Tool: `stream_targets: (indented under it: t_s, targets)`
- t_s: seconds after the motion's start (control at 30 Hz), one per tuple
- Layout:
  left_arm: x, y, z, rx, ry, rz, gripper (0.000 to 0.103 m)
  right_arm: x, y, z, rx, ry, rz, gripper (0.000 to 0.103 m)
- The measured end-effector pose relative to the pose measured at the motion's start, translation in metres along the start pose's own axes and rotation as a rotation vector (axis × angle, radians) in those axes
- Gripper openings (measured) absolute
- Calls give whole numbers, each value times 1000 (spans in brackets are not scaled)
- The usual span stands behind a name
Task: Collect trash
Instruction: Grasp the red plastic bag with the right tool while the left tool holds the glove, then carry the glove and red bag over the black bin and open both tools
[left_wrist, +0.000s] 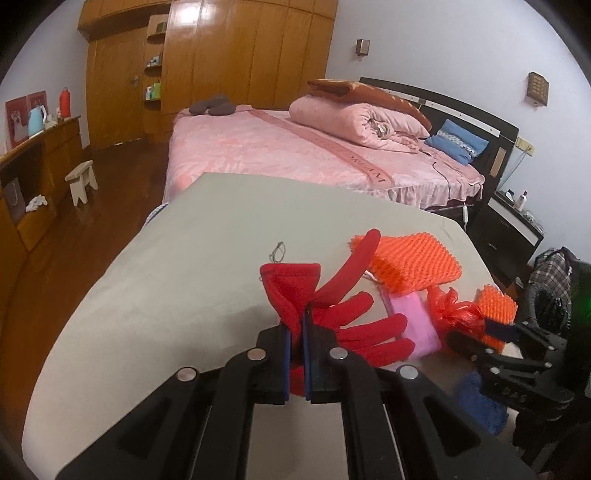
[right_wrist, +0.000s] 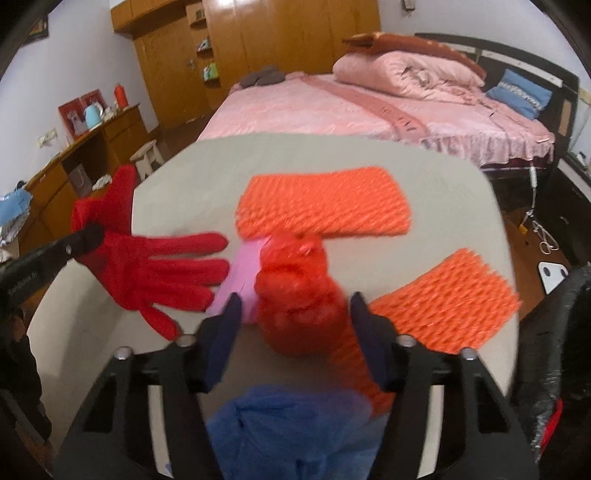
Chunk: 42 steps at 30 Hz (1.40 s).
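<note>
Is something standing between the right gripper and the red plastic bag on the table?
Nothing visible does. The right gripper is open, and the red plastic bag already sits between its fingers. The pink packet and red glove lie to the bag's left.

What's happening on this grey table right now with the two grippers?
A person is clearing clutter with two handheld grippers. The left gripper is shut on the cuff of a red knit glove, lifting it off the grey table. The right gripper is open, its jaws on either side of a crumpled red plastic bag. Two orange foam net sleeves and a pink packet lie on the table.
</note>
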<state>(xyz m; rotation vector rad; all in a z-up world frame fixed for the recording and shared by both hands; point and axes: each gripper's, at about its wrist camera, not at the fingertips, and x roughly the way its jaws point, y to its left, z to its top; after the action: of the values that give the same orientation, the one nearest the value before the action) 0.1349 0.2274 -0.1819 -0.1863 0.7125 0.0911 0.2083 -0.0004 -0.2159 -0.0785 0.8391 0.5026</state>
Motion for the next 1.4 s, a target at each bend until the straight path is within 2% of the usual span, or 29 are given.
stream_targets:
  t_s: [0.07, 0.13, 0.4, 0.67, 1.0, 1.4]
  targets:
    - [1, 2, 0, 0, 2, 1, 5, 1, 1, -2, 4, 11, 12, 40]
    - [0, 1, 0, -1, 2, 0, 5, -2, 1, -1, 4, 6, 27, 38]
    - [-15, -8, 11, 4, -33, -19, 5, -44, 2, 16, 11, -105, 33, 37]
    - [-44, -33, 32, 23, -91, -64, 5, -92, -13, 38, 35, -205, 17, 37]
    - [-79, -78, 53, 55, -146, -151, 5, -153, -34, 43, 56, -291, -16, 37]
    - [-94, -159, 54, 134, -148, -296, 5, -209, -76, 20, 117, -346, -96, 37]
